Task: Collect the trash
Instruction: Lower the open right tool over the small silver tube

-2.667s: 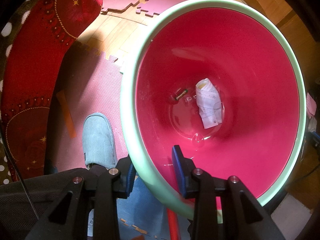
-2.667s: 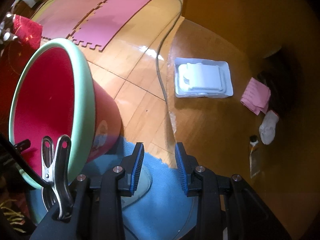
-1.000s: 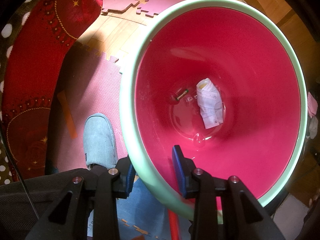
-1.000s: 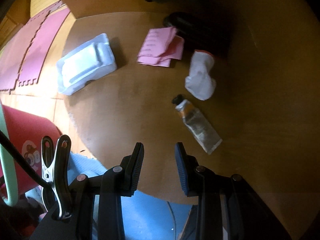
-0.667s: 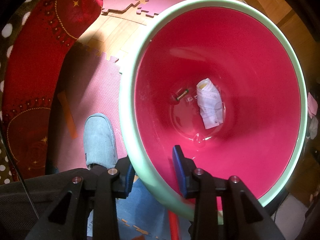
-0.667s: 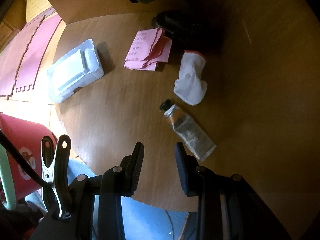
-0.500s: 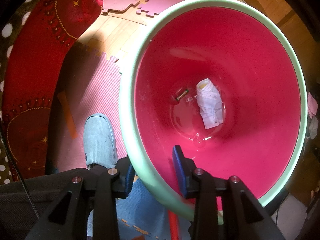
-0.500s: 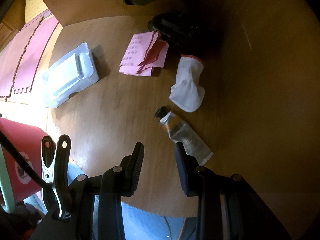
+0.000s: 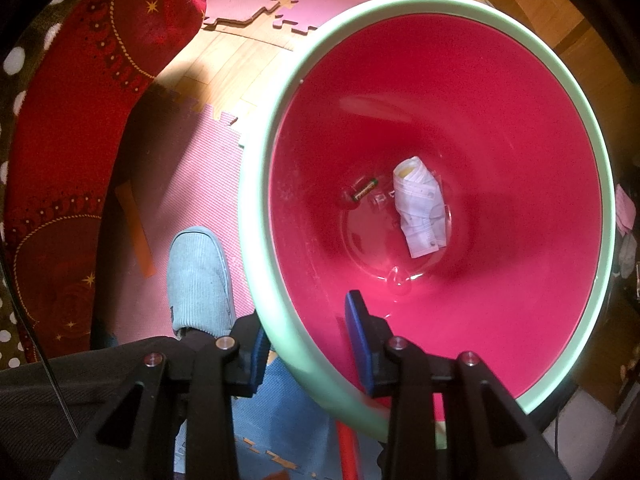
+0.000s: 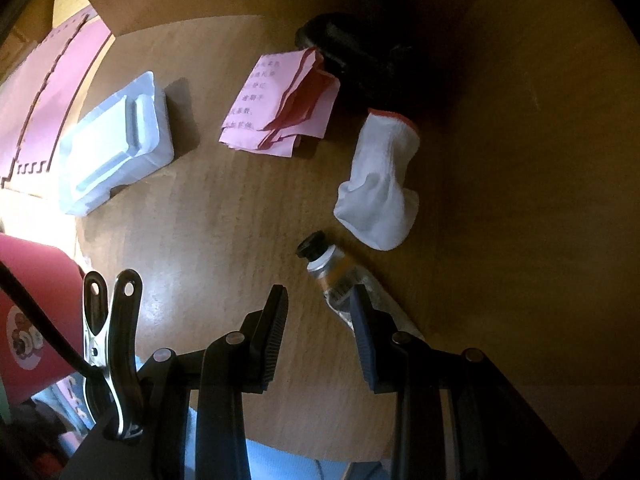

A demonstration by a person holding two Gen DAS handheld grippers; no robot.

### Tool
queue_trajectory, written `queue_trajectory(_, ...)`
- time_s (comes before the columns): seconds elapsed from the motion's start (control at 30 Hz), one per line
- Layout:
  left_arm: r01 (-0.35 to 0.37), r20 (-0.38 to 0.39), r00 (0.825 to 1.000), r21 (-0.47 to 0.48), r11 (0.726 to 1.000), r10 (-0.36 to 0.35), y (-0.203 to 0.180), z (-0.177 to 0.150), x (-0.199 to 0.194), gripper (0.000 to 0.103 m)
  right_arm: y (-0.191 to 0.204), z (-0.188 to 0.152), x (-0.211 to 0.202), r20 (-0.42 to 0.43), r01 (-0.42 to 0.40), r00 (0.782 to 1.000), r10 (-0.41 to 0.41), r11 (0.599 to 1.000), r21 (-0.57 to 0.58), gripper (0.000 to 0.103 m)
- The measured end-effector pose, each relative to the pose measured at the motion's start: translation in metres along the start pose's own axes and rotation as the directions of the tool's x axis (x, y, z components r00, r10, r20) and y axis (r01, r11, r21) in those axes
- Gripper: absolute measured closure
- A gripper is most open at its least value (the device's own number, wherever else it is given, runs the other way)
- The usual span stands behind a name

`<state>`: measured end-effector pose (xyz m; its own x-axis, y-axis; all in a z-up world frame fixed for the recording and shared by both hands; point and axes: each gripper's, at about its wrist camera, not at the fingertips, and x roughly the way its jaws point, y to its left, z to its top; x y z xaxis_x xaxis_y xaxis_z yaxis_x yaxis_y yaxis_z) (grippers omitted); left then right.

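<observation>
The left gripper (image 9: 306,344) pointed down and pinched the mint-green rim of the red bin (image 9: 256,184), one pad outside the wall and one inside. Beside it, near left, a pale blue slipper (image 9: 199,280) rested on the pink foam mat (image 9: 188,168), and a red patterned cushion (image 9: 80,92) curved along the far left. At the bottom of the bin lay a crumpled white paper (image 9: 420,212) and, just left of it, a small dark object (image 9: 362,192) too small to identify. In the right wrist view, the right gripper (image 10: 318,312) hung over the wooden table (image 10: 208,232) with its jaws spread and nothing between them; its right finger overlapped the flat end of a squeezed tube (image 10: 336,276) with a black cap. A metal clip (image 10: 110,332) stood at the near left of the gripper's frame. Just beyond the tube lay a white glove (image 10: 380,188) with a red cuff. Farther off sat folded pink paper (image 10: 276,104) printed with characters, and to its left a white plastic tray (image 10: 116,144) near the table's edge. A dark object (image 10: 348,52) sat at the far side, touching the pink paper.
</observation>
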<state>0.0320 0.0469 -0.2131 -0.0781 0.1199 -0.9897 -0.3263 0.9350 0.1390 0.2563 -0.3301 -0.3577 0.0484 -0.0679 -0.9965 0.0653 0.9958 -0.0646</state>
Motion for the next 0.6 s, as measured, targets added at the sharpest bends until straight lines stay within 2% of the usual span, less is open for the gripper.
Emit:
queue_trajectory(0.27,0.0,0.001,1.0,0.0,1.0,0.0,0.0,0.0,0.0,0.067,0.012,0.006,0.003,0.036,0.069,0.997,-0.066,0.994,-0.089,0.07)
queue_trajectory(0.6,-0.001,0.0,1.0,0.0,1.0,0.001,0.0,0.0,0.0,0.067,0.005,-0.005,0.013,0.054,0.075,0.996,-0.069,0.99,-0.117,0.07)
